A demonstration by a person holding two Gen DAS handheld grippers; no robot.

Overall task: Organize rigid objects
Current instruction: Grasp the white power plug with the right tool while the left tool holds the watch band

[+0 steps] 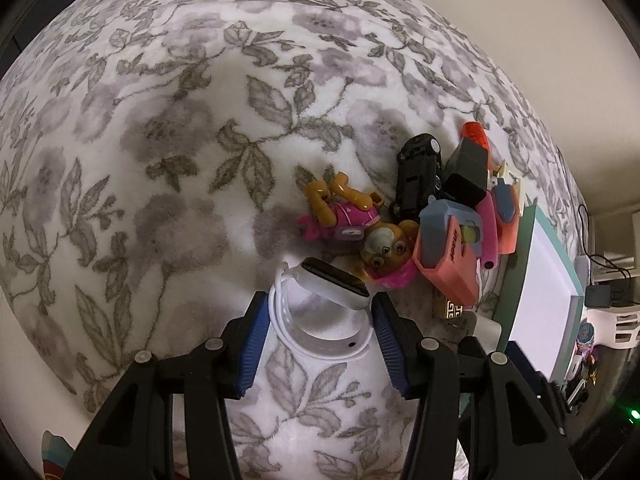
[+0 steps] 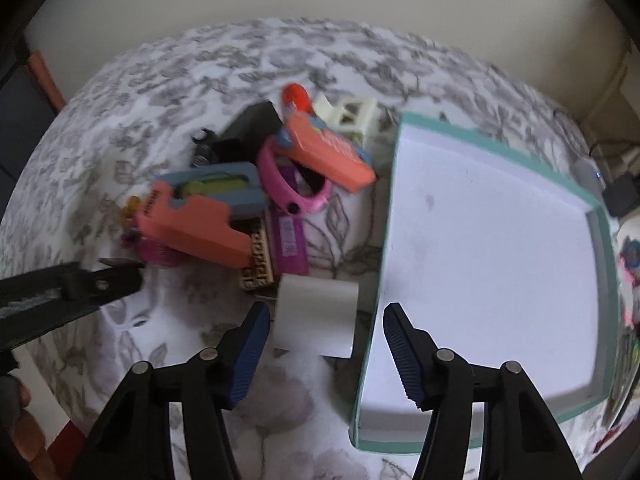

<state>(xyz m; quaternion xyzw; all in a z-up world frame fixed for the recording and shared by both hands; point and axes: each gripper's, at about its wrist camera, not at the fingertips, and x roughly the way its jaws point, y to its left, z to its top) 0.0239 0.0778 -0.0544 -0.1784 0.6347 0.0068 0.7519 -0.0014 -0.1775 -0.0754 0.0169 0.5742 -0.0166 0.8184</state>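
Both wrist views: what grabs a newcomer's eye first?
The jumble of bright plastic toys, salmon-and-grey toy blaster on top, heaped on the grey floral blanket. Right of the heap lies the empty white box with teal rim. In front of the heap, the open left tool straddles a white fitness band with black screen.

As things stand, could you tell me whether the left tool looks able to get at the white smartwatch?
Probably yes. The left tool is open with the white smartwatch sitting between its fingers on the blanket. Nothing lies over it; the dog figure sits just beyond, apart from the band.
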